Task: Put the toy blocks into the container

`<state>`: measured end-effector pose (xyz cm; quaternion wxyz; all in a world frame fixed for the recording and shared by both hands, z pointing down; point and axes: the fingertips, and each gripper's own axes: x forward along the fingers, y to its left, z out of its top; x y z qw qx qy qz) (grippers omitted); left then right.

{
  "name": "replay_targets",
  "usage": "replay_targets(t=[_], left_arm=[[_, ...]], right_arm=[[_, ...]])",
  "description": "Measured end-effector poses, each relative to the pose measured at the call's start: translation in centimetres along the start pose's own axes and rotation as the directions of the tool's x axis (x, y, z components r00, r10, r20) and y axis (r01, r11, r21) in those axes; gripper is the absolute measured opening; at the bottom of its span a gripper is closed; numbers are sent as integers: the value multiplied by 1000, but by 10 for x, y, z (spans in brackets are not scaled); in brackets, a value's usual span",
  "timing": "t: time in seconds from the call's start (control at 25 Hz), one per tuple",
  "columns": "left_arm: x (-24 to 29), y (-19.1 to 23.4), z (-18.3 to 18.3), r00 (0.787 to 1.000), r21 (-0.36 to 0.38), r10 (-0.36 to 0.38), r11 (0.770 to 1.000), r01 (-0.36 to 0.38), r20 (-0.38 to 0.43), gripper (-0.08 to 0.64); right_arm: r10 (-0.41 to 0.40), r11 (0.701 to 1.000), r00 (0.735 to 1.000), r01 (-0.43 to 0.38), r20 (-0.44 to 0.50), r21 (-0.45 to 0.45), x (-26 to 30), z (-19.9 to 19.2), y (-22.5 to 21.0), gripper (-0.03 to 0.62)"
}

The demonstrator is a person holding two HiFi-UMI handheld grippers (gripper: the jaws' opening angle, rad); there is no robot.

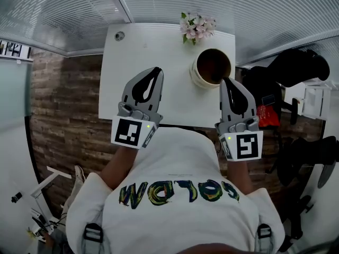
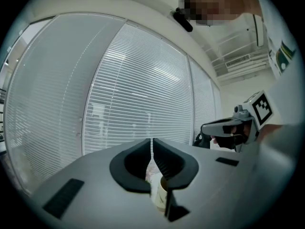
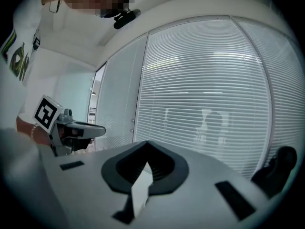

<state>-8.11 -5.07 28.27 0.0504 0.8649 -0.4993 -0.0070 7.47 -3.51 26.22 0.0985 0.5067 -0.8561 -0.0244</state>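
You're holding both grippers over the near edge of the white table (image 1: 132,89), jaws pointing away from you.

Left gripper (image 1: 157,70): its jaws are sitting pressed together with only a hairline slit showing between the pads, and they're gripping nothing. The left gripper view is looking past them at window blinds (image 2: 138,94).

Right gripper (image 1: 226,81): its jaws are also meeting at the tips and pinching nothing.

The container (image 1: 212,67), a round cream tub with a dark brown inside, is standing upright on the table. It's sitting just ahead of the right jaw tips and slightly to their left, close but apart as far as the head view shows. From the left jaws it's lying ahead and off to the right. In the left gripper view its rim is peeking through the opening below the closed tips.

A bunch of pink flowers (image 1: 197,26) is lying beyond the container, at the table's far edge. A small round grommet (image 1: 119,36) is sitting ahead of the left jaws, off to their left.
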Motion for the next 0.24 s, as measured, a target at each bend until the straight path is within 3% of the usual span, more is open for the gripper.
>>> replay_targets(t=[0.24], left_arm=[[5,-4,0,1000,-2,-2,1000,2,-2,25]], right_arm=[[-6,1000,1000,6,-3,1,-1,-1,-9,8]])
